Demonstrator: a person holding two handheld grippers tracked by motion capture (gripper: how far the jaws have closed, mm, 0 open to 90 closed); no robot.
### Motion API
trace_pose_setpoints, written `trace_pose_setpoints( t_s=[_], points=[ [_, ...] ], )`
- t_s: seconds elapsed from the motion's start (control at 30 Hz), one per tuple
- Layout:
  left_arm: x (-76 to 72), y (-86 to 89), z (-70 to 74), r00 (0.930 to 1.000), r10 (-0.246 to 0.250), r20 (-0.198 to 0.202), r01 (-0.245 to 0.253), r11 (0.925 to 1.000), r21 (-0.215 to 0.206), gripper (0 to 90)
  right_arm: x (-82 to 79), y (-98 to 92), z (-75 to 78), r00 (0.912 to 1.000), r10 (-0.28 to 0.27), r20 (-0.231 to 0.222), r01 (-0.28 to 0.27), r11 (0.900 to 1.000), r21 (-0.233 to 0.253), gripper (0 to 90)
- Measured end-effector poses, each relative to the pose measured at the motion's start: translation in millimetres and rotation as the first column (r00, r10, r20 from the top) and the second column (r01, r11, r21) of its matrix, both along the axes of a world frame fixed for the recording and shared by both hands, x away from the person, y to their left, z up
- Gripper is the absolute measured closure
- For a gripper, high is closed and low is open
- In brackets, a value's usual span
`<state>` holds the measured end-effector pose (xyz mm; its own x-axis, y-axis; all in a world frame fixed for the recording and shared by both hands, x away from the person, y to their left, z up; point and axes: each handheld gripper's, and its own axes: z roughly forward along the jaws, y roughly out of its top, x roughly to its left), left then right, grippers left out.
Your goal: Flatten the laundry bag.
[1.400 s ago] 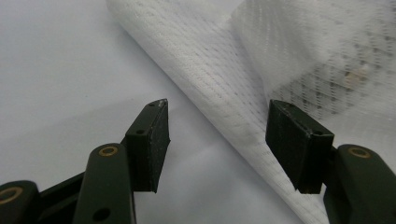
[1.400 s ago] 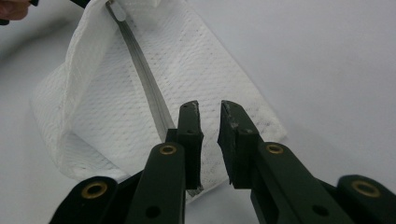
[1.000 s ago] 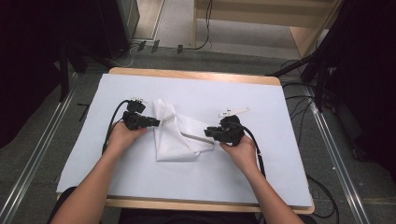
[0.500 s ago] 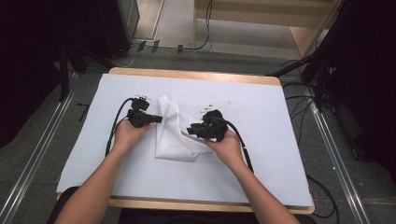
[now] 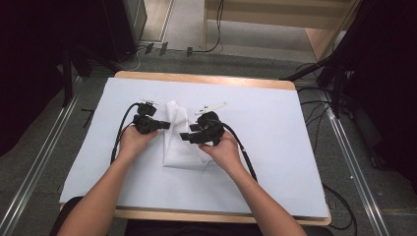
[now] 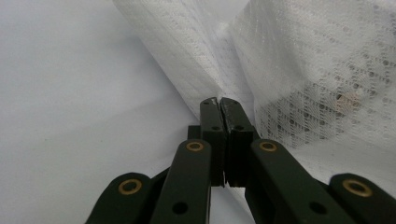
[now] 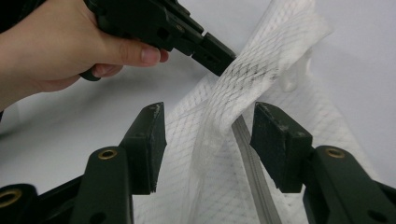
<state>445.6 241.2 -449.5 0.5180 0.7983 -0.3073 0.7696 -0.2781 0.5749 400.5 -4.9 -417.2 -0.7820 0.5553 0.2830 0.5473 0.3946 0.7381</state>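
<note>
Near the middle of the high view, a white mesh bag point(image 5: 183, 142) lay crumpled on the white sheet point(image 5: 275, 147) that covered the wooden table point(image 5: 206, 78), its top reaching toward the upper middle of the frame and its lower edge resting between the person's two hands; the left gripper point(image 5: 164, 125), held in the left hand point(image 5: 133, 141), met the bag's left edge, and in the left gripper view point(image 6: 219, 100) its jaws were pressed together on a fold of the mesh, with more of the netting spread across the upper right of that frame; the right gripper point(image 5: 184, 137), held in the right hand point(image 5: 223, 150), sat over the bag just right of centre, close to the left one but not touching it; in the right gripper view point(image 7: 208, 128) its jaws stood wide apart, one on either side of a raised, twisted strip of mesh, with a grey zipper point(image 7: 252, 172) running down between them toward the lower middle of the frame; neither pad touched the netting there; at the upper left of the same view the left hand point(image 7: 56, 51) and its gripper point(image 7: 219, 63) showed, the dark tip biting the mesh strip at its upper end; black cables point(image 5: 241, 147) trailed back from both grippers toward the bottom of the high view.
</note>
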Motion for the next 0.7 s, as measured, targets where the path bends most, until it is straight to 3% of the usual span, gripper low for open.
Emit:
trace_pose_setpoints(
  t_s=[0.17,0.23,0.37,0.7],
  points=[
    [0.4,0.8,-0.4,1.0000,-0.003,-0.002,0.003,1.0000,-0.001,89.7,7.0,10.2,-10.7,0.9992,-0.004,-0.041,0.004,1.000,-0.001,53.3],
    [0.5,1.1,-0.5,1.0000,-0.001,-0.004,0.001,1.0000,-0.005,89.8,10.6,11.7,-14.4,0.9983,-0.002,-0.059,0.002,1.000,0.002,71.6],
    [1.0,2.4,-0.7,1.0000,0.005,-0.006,-0.005,1.0000,-0.004,89.8,12.4,9.2,-15.2,0.9977,0.015,-0.066,-0.016,1.000,-0.008,89.2],
    [3.4,13.3,-0.8,0.9982,0.060,-0.006,-0.060,0.9981,-0.010,90.0,8.4,-13.0,1.6,0.9994,0.002,-0.033,-0.002,1.000,0.000,89.8]
  ],
)
